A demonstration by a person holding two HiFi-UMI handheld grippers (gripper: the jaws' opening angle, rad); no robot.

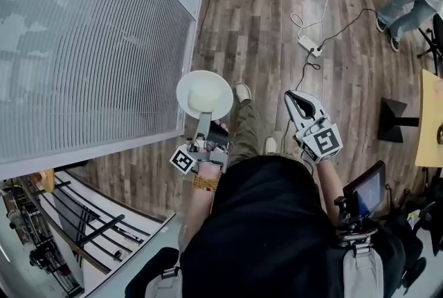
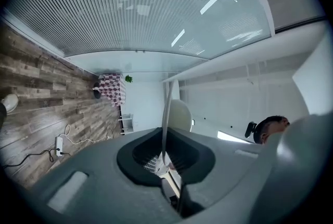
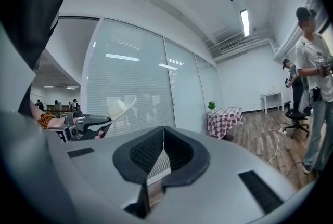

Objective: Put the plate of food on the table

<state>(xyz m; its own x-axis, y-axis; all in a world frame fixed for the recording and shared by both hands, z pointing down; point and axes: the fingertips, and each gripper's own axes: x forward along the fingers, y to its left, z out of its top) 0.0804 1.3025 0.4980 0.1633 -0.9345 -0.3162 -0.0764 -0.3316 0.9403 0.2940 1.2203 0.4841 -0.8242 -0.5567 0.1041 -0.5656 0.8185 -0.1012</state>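
A person's left gripper [image 1: 205,121] was clamped shut on the near rim of a round white plate [image 1: 204,95]. It was held above the grey-brown wood plank floor [image 1: 263,27], just right of a ribbed frosted glass wall [image 1: 83,41]. The left gripper view showed the plate only edge-on, and whatever lay on it could not be made out. To the right, the right gripper [image 1: 297,100] had its jaws closed together on nothing. A pale wooden tabletop [image 1: 430,117] was cut off at the right edge.

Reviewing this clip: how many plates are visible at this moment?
1. The white plate is gripped by its rim in the left hand-held gripper, above the wood floor. No other plate shows; others may be out of view.
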